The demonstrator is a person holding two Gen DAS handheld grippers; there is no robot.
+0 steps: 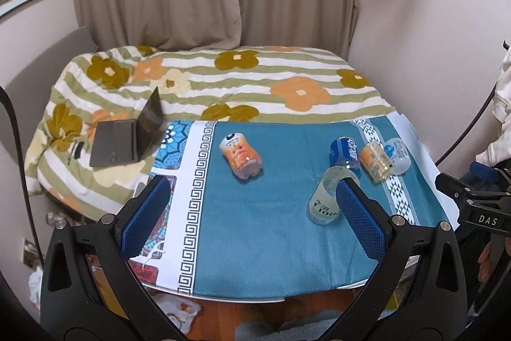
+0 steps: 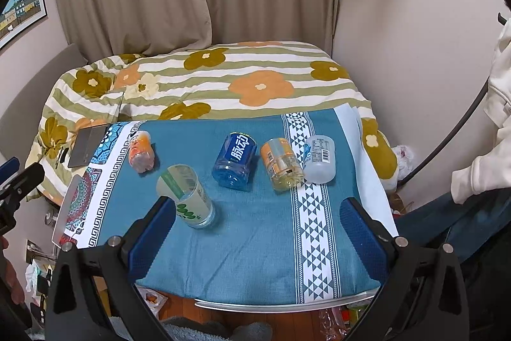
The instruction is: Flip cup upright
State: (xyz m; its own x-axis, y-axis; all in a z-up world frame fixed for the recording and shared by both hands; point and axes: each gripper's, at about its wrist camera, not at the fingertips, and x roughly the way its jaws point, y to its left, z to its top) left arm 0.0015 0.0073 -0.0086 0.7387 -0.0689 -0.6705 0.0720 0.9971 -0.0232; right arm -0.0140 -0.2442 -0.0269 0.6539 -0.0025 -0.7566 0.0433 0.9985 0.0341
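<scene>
Five cylindrical plastic cups are lying on their sides on the woven teal table; the clear green-printed cup is resting at ten o'clock of the right gripper, which, like the left gripper, is gaping wide with mesh-textured blue pads holding nothing.

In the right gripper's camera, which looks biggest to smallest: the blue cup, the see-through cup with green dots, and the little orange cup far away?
1. Cup with green dots looks biggest, but it lies nearest the camera.
2. Blue cup, close behind; their true order is unsure.
3. Orange cup, clearly smallest here, though farthest.
</scene>
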